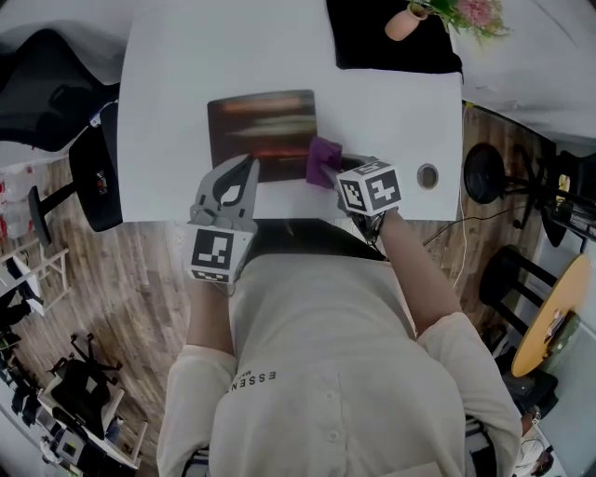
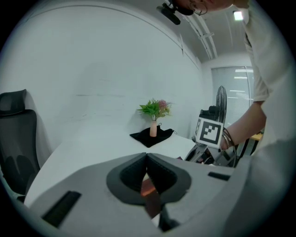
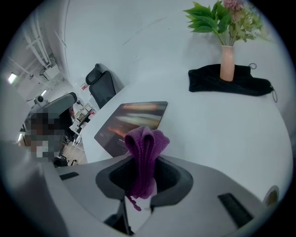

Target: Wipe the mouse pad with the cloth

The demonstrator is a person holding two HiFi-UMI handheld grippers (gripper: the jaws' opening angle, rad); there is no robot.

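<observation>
A dark mouse pad (image 1: 261,130) with reddish streaks lies on the white table (image 1: 168,112), near its front edge. My right gripper (image 1: 333,177) is shut on a purple cloth (image 1: 323,160), which is bunched at the pad's near right corner. In the right gripper view the cloth (image 3: 144,143) stands up between the jaws, with the pad (image 3: 132,120) just beyond. My left gripper (image 1: 250,165) hovers at the pad's near edge, jaws shut with nothing in them. A reddish strip of the pad (image 2: 149,187) shows below the left gripper (image 2: 146,159).
At the table's far right corner a pink vase of flowers (image 1: 406,22) stands on a black cloth (image 1: 391,51). A round cable hole (image 1: 427,175) sits right of my right gripper. A black office chair (image 1: 93,177) stands left of the table.
</observation>
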